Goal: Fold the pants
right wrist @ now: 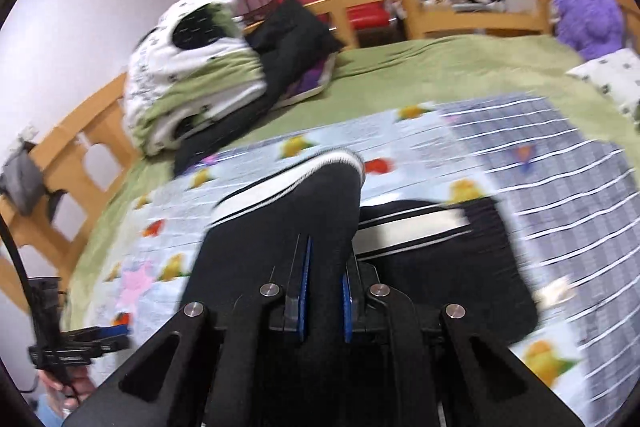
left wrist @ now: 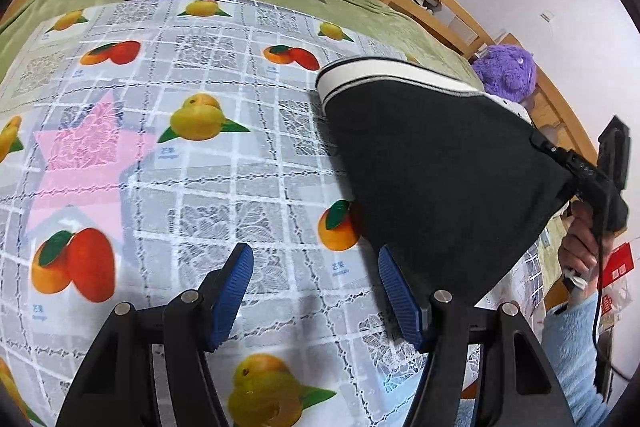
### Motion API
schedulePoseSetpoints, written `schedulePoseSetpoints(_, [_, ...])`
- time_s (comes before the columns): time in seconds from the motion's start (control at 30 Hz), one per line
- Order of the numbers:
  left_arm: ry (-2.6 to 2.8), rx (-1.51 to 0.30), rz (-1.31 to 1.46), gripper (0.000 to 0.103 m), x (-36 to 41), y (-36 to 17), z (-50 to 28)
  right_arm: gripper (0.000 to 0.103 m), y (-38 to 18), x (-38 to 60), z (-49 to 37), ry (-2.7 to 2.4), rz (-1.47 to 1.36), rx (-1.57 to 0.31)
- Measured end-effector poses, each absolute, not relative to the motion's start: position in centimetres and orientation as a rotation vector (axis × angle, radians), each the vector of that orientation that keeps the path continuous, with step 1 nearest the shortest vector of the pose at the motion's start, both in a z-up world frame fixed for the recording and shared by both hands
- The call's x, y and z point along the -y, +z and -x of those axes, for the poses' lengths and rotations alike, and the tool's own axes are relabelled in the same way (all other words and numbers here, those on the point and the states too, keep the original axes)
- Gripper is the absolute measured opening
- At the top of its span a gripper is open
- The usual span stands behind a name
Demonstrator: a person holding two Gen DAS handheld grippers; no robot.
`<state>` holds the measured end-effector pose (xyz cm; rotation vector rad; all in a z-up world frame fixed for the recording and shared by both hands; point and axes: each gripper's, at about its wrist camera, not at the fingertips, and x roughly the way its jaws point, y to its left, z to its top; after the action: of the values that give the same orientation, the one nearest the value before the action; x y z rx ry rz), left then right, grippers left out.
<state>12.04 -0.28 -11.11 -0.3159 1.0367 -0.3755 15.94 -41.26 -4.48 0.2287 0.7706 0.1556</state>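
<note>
The black pants (left wrist: pixel 432 155) with a white side stripe lie at the right of the fruit-print cloth (left wrist: pixel 200 155). One end is lifted off the cloth into a slanting sheet. My right gripper (right wrist: pixel 324 291) is shut on that raised black fabric (right wrist: pixel 288 219), and its tips (left wrist: pixel 538 141) pinch the sheet's upper right corner. The rest of the pants (right wrist: pixel 440 259) stays flat on the cloth. My left gripper (left wrist: pixel 316 291) hangs open just above the cloth with nothing between its blue pads (left wrist: pixel 236 287). Its right pad sits beside the pants' lower edge. The left gripper (right wrist: pixel 108 339) also shows at the lower left.
A hand (left wrist: pixel 580 239) in a light blue sleeve holds the right gripper. A folded green-and-white quilt (right wrist: pixel 188 67) and dark clothes (right wrist: pixel 288 35) are piled at the far side of the bed. A purple plush toy (right wrist: pixel 588 11) and a pillow (right wrist: pixel 608 75) sit by the wooden rail (right wrist: pixel 460 7).
</note>
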Motion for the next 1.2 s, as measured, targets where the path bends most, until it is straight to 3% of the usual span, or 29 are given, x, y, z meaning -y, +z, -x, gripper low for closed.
schedulePoseSetpoints(0.27, [-0.458, -1.073, 0.281, 0.063, 3.4, -11.4, -12.5, 0.013, -13.8, 46.7, -16.6, -0.028, -0.134, -0.949])
schedulePoseSetpoints(0.7, [-0.574, -1.094, 0.229, 0.063, 8.3, -10.9, -13.2, 0.014, -11.0, 48.3, -12.8, -0.016, -0.164, -0.893])
schedulePoseSetpoints(0.83, [-0.576, -1.103, 0.227, 0.063, 9.4, -11.7, -15.2, 0.04, -11.0, 49.8, -14.1, -0.025, -0.22, -0.899])
schedulePoseSetpoints(0.9, [-0.582, -1.102, 0.224, 0.063, 10.1, -12.2, -16.2, 0.042, -11.9, 50.0, -15.4, -0.022, -0.235, -0.916])
schedulePoseSetpoints(1.03, [-0.605, -1.14, 0.236, 0.063, 11.7, -14.4, -18.4, 0.064, -14.6, 49.6, -17.5, 0.003, -0.24, -0.974])
schedulePoseSetpoints(1.13, [-0.612, -1.148, 0.3, 0.063, 12.3, -16.2, -19.7, 0.065, -15.1, 49.2, -17.9, -0.004, -0.222, -0.959])
schedulePoseSetpoints(1.17, [-0.619, -1.136, 0.34, 0.062, 12.4, -16.7, -20.1, 0.058, -14.9, 49.2, -17.9, -0.01, -0.222, -0.955])
schedulePoseSetpoints(1.2, [-0.625, -1.126, 0.355, 0.048, 12.4, -16.8, -20.3, 0.052, -14.6, 49.2, -17.7, -0.006, -0.218, -0.946])
